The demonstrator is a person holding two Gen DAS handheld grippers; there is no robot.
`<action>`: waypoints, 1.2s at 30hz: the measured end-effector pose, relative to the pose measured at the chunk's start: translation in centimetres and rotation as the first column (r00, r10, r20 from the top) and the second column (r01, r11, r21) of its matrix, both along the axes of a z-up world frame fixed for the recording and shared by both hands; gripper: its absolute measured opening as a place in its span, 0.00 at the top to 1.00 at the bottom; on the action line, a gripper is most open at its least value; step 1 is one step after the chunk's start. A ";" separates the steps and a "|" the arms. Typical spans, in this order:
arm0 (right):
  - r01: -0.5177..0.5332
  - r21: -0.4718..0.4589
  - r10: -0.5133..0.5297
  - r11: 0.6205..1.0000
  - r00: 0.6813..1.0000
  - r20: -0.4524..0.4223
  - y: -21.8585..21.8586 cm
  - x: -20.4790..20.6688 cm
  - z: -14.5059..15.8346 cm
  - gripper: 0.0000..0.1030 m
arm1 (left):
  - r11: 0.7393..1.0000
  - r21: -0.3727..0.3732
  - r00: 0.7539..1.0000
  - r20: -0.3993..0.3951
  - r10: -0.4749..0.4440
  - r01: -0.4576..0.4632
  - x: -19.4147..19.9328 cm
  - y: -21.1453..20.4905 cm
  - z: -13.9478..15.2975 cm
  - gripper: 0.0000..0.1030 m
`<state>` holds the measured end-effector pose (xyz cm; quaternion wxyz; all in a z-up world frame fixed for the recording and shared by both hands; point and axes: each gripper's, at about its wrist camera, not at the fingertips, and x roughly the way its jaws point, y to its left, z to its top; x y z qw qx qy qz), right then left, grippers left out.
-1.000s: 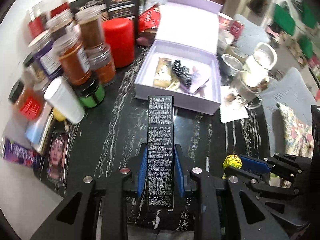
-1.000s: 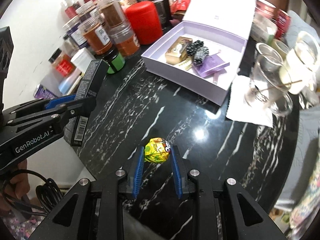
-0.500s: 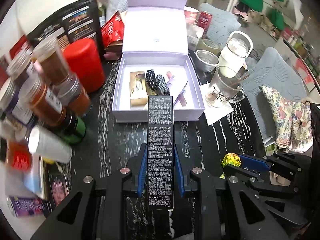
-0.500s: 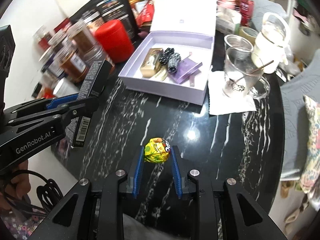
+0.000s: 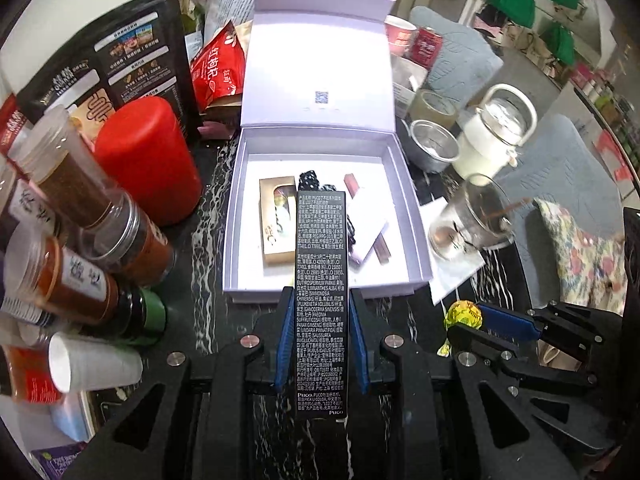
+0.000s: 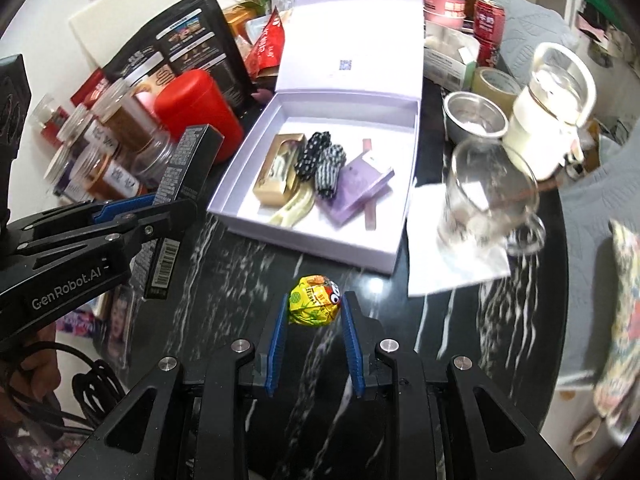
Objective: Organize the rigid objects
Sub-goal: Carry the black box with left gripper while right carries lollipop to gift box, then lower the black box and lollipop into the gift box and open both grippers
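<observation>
My left gripper (image 5: 320, 300) is shut on a long black cosmetic box (image 5: 320, 280) with white print; its far end reaches over the front wall of the open lilac box (image 5: 320, 293). The black box also shows in the right wrist view (image 6: 188, 176), held by the left gripper (image 6: 176, 208). My right gripper (image 6: 314, 304) is shut on a yellow wrapped candy (image 6: 315, 305), held above the black marble table; the candy shows in the left wrist view (image 5: 463, 314). The lilac box (image 6: 304, 256) holds a gold box (image 6: 276, 176), black dotted items and a purple packet.
A red canister (image 5: 148, 164) and several spice jars (image 5: 88, 264) crowd the left. A glass mug (image 6: 488, 196) on a white napkin, a steel bowl (image 6: 474, 120) and a white-lidded jar (image 6: 548, 120) stand right of the box. Black pouch (image 6: 188, 44) at the back.
Both grippers have moved forward toward the lilac box, which now looks larger and nearer. The black box's end now overlaps the lilac box. Both grips are unchanged.
</observation>
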<state>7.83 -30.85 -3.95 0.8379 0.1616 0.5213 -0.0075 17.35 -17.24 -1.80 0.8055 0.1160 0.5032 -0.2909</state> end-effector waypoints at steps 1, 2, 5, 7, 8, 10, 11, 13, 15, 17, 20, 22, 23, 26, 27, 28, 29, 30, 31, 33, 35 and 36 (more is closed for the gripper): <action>-0.004 -0.001 0.004 1.000 1.000 -0.001 -0.3 0.6 -0.1 0.74 | 1.000 0.003 1.000 -0.004 0.004 -0.004 0.5 -0.2 -0.2 0.76; -0.008 -0.002 0.008 1.000 1.000 -0.002 -0.6 1.5 -0.3 0.74 | 1.000 0.004 1.000 -0.009 0.008 -0.008 1.1 -0.5 -0.4 0.76; -0.016 0.001 0.016 1.000 1.000 -0.007 -1.4 3.5 -1.0 0.74 | 1.000 0.011 1.000 -0.020 0.018 -0.018 3.0 -1.3 -1.1 0.76; -0.018 0.000 0.018 1.000 1.000 -0.002 -1.8 4.7 -1.4 0.74 | 1.000 0.016 0.999 -0.020 0.025 -0.025 4.3 -1.7 -1.5 0.76; -0.020 -0.002 0.020 1.000 1.000 -0.002 -2.0 5.4 -1.6 0.74 | 0.999 0.017 0.999 -0.020 0.028 -0.028 4.9 -2.0 -1.7 0.76; -0.022 -0.003 0.022 1.000 1.000 0.000 -2.6 6.9 -2.0 0.74 | 0.999 0.017 0.999 -0.022 0.032 -0.032 6.2 -2.5 -2.1 0.76; -0.023 -0.003 0.023 1.000 1.000 0.000 -2.9 7.5 -2.1 0.74 | 0.999 0.018 0.999 -0.023 0.032 -0.032 6.8 -2.8 -2.3 0.76; -0.022 -0.008 0.022 1.000 1.000 0.002 -3.3 8.6 -2.4 0.74 | 0.999 0.019 0.999 -0.021 0.032 -0.031 7.9 -3.3 -2.6 0.76; -0.020 -0.012 0.020 1.000 1.000 0.003 -3.8 9.6 -2.6 0.74 | 0.999 0.020 0.999 -0.020 0.028 -0.028 8.8 -3.8 -2.9 0.76; -0.017 -0.016 0.017 1.000 1.000 0.001 -4.3 10.6 -2.8 0.74 | 1.000 0.023 1.000 -0.016 0.021 -0.021 9.7 -4.4 -3.2 0.76; -0.013 -0.028 0.013 1.000 1.000 -0.005 -4.9 12.2 -3.4 0.74 | 1.000 0.022 1.000 -0.016 0.008 -0.007 11.0 -5.3 -3.6 0.76; -0.011 -0.032 0.011 0.999 1.000 -0.009 -5.2 13.0 -3.8 0.74 | 1.000 0.017 1.000 -0.016 -0.005 0.005 11.7 -5.9 -3.9 0.76; -0.009 -0.033 0.008 0.999 1.000 -0.011 -5.4 13.5 -4.0 0.74 | 1.000 0.015 1.000 -0.016 -0.008 0.008 12.1 -6.1 -4.1 0.76; 0.003 -0.041 -0.003 0.999 1.000 -0.012 -5.8 14.7 -4.7 0.74 | 1.000 0.009 1.000 -0.023 -0.011 0.011 13.2 -6.9 -4.6 0.76; 0.006 -0.044 -0.007 0.999 1.000 -0.013 -5.9 15.0 -4.9 0.74 | 1.000 0.009 1.000 -0.025 -0.013 0.013 13.5 -7.1 -4.8 0.76; 0.011 -0.045 -0.012 0.999 1.000 -0.015 -6.0 15.4 -5.1 0.74 | 1.000 0.008 1.000 -0.025 -0.015 0.015 13.7 -7.3 -5.0 0.76; 0.015 -0.045 -0.016 0.999 1.000 -0.016 -6.1 15.8 -5.4 0.74 | 1.000 0.009 1.000 -0.025 -0.018 0.018 14.0 -7.5 -5.1 0.76; 0.018 -0.043 -0.018 0.999 1.000 -0.018 -6.2 16.1 -5.6 0.74 | 1.000 0.012 0.999 -0.023 -0.022 0.022 14.2 -7.7 -5.3 0.76; 0.020 -0.042 -0.021 0.999 1.000 -0.021 -6.2 16.4 -5.8 0.74 | 1.000 0.015 0.999 -0.023 -0.026 0.026 14.4 -7.9 -5.6 0.76; 0.030 -0.044 -0.031 0.999 0.999 -0.024 -6.4 17.0 -6.3 0.74 | 0.999 0.019 0.999 -0.028 -0.031 0.032 14.8 -8.3 -6.0 0.76; 0.034 -0.055 -0.036 0.998 0.999 -0.027 -6.6 17.5 -6.7 0.74 | 0.999 0.024 0.999 -0.034 -0.036 0.037 15.2 -8.5 -6.4 0.76; 0.036 -0.061 -0.038 0.998 0.999 -0.029 -6.6 17.7 -6.9 0.74 | 0.999 0.027 0.999 -0.039 -0.038 0.039 15.4 -8.6 -6.7 0.76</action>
